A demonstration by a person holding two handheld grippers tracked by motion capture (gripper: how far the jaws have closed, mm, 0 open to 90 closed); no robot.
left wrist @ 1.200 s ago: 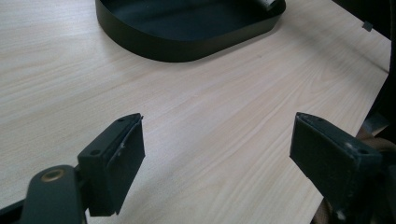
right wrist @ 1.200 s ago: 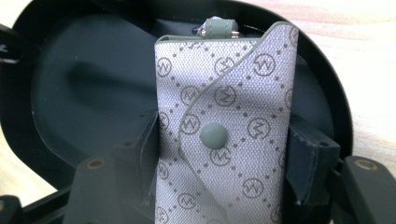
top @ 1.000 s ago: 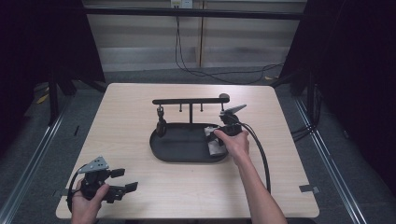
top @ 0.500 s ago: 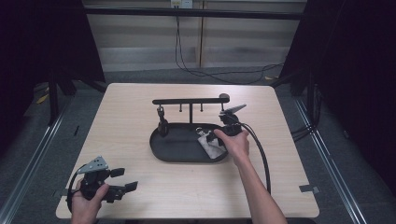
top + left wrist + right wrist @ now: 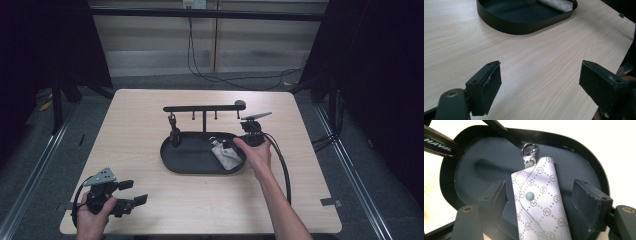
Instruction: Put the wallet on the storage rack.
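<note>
A pale patterned key pouch with a snap button and a metal clasp lies at the right end of a black oval tray. My right gripper is over that end of the tray. In the right gripper view the pouch lies between the two pads of my right gripper, and a gap shows on each side. Its jaws have just been opening. My left gripper is at the table's front left corner, open over bare wood.
A black stand with a horizontal bar and small hooks rises at the tray's back edge. A dark item hangs from its left hook. A black tag lettered HAVAL reaches over the tray's left side. The right gripper's cable trails along the forearm.
The right hand has shifted slightly back from the pouch, which stays lying in the tray. The left hand and its gripper have not moved.
</note>
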